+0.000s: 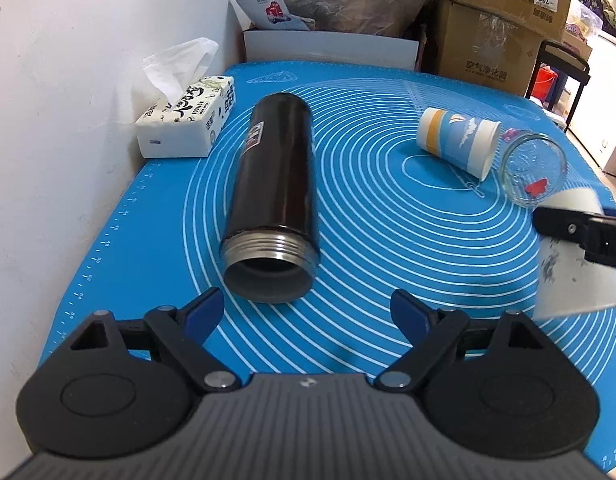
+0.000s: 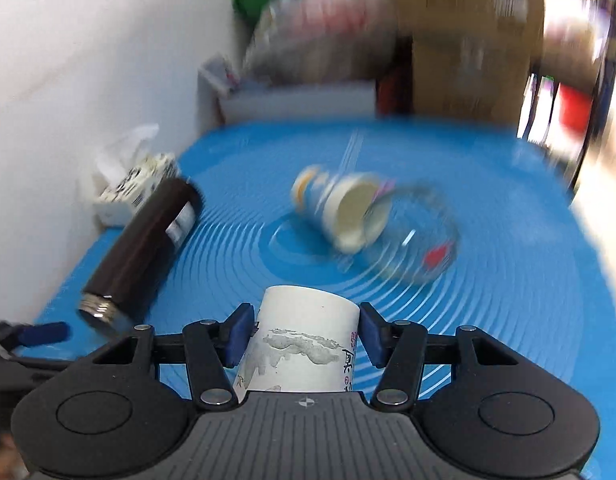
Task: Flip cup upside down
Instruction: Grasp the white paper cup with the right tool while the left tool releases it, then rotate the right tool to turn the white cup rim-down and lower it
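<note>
My right gripper (image 2: 306,334) is shut on a white paper cup (image 2: 304,340) with grey ink art, held above the blue mat; its narrow base points away from the camera. The same cup (image 1: 575,256) shows at the right edge of the left wrist view, held by the right gripper (image 1: 587,232). My left gripper (image 1: 306,312) is open and empty, just in front of the open mouth of a dark thermos (image 1: 274,200) lying on its side.
A blue-and-white paper cup (image 1: 457,142) and a glass jar (image 1: 533,168) lie on their sides at the right of the blue mat (image 1: 387,240). A tissue box (image 1: 186,124) stands by the wall. Cardboard boxes (image 1: 499,20) and bags sit behind.
</note>
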{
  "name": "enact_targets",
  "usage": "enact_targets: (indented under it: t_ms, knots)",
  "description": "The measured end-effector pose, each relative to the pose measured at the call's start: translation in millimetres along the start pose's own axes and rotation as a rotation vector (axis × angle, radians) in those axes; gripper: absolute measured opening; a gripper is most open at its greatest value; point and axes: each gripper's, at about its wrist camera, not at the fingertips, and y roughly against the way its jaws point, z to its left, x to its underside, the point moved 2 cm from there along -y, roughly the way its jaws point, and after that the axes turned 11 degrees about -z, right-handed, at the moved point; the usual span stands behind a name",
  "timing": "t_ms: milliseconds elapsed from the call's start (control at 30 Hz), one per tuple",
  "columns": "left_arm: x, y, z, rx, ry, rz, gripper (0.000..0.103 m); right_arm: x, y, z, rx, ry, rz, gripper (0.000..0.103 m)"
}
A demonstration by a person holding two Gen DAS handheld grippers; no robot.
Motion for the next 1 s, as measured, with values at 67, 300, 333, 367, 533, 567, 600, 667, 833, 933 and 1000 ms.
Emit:
enact_targets:
  t_ms: [67,300,333,367,533,567,600,667,833,933,1000]
  knots:
    - [1.6,1.3,-4.6,0.003,0.000,-0.001,0.090,7.4,11.5,2.6,0.053,0.084,-0.115,0.053]
    - [7.0,6.6,-14.1,0.011,-0.005,-0.005,0.090,33.5,20.9,-1.5,0.134,0.231,-0.340,0.053]
    - [7.5,7.5,-14.3,0.010,-0.004,-0.005,0.090,36.3,20.4,-3.5,0.142,0.230,-0.343,0.053]
    - [7.9,8.4,-14.3,0.009,-0.002,-0.005,0.090,39.0,19.8,-5.3,0.152,0.229,-0.341,0.053]
    - [9.6,12.5,-12.8,0.007,0.011,-0.001,0.090,54.4,22.7,-4.0,0.160,0.254,-0.337,0.053]
    - [10.3,14.0,-13.0,0.007,0.013,0.000,0.090,57.7,24.5,-3.3,0.160,0.258,-0.336,0.053]
    - [10.8,15.6,-13.0,0.007,0.013,-0.001,0.090,62.0,29.0,-3.7,0.165,0.261,-0.344,0.054]
    - [12.1,18.5,-13.9,0.006,0.010,-0.001,0.090,66.9,35.5,-2.7,0.167,0.266,-0.359,0.054]
    - [15.3,24.9,-17.7,0.011,0.015,-0.001,0.090,80.0,52.3,2.8,0.172,0.290,-0.373,0.053]
    - [19.1,29.9,-22.6,0.017,0.014,-0.004,0.090,87.0,60.5,3.0,0.174,0.296,-0.374,0.053]
    - [21.7,32.4,-25.4,0.018,0.011,-0.006,0.090,88.7,63.5,1.5,0.170,0.284,-0.362,0.053]
